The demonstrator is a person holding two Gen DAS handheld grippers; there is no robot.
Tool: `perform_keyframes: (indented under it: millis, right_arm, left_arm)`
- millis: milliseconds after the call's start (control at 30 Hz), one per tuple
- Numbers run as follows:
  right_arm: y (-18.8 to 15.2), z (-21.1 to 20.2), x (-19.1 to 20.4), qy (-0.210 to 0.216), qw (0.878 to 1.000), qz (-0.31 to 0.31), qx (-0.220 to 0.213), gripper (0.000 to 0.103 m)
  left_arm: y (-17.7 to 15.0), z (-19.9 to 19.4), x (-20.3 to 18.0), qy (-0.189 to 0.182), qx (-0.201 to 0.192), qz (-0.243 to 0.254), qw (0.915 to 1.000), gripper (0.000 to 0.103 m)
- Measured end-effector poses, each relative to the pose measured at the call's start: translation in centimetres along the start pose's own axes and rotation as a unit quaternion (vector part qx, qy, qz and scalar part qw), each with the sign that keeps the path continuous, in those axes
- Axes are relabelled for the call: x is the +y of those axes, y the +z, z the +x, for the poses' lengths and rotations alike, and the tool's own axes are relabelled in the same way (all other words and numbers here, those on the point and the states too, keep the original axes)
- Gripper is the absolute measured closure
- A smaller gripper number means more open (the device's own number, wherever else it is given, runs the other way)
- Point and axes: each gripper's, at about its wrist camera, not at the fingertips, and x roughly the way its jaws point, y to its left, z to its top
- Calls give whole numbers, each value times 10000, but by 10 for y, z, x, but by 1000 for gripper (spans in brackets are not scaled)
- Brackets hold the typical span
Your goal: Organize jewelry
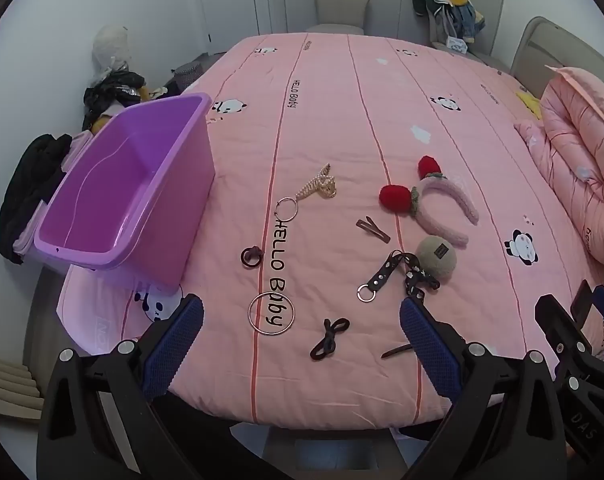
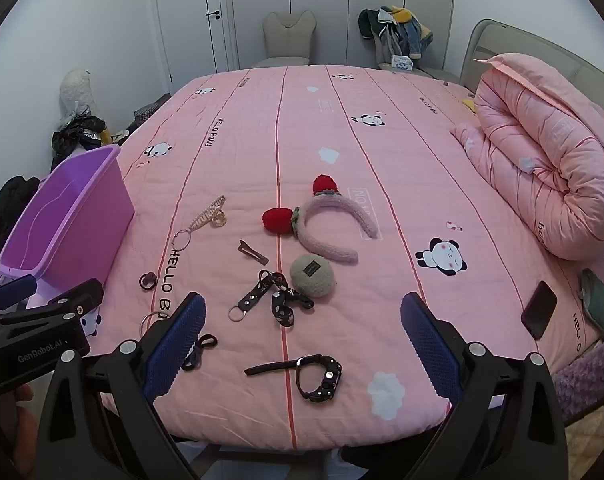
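A purple plastic bin (image 1: 130,196) (image 2: 62,224) stands empty at the bed's left edge. Jewelry lies scattered on the pink bedspread: a gold claw clip (image 1: 322,186), a pink headband with red pompoms (image 1: 442,204) (image 2: 326,228), a brown hair clip (image 2: 253,253), a grey pompom on a dark strap with a ring (image 2: 312,275), a metal bangle (image 1: 271,313), a dark ring (image 1: 249,257), a black bow tie (image 1: 329,338) and a black watch (image 2: 318,374). My left gripper (image 1: 302,340) hangs open over the bangle and bow. My right gripper (image 2: 302,340) hangs open above the watch.
A rolled pink duvet (image 2: 550,168) lies at the right. A black phone (image 2: 539,315) and a green pouch (image 2: 600,304) sit by the right edge. Chairs with clothes (image 2: 398,36) stand past the bed's far end. Bags (image 1: 110,92) pile on the floor left.
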Motion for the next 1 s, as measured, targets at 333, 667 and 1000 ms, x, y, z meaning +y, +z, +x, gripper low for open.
perform_keyframes:
  millis: [333, 667, 1000]
  right_arm:
    - [0, 0, 1, -15, 10000, -6, 19, 9]
    - [0, 0, 1, -19, 10000, -7, 22, 9]
    - [0, 0, 0, -16, 10000, -6, 21, 9]
  left_arm:
    - [0, 0, 0, -6, -17, 7, 10000, 6]
    - [0, 0, -1, -21, -15, -7, 10000, 6]
    - [0, 0, 0, -27, -24, -6, 10000, 6]
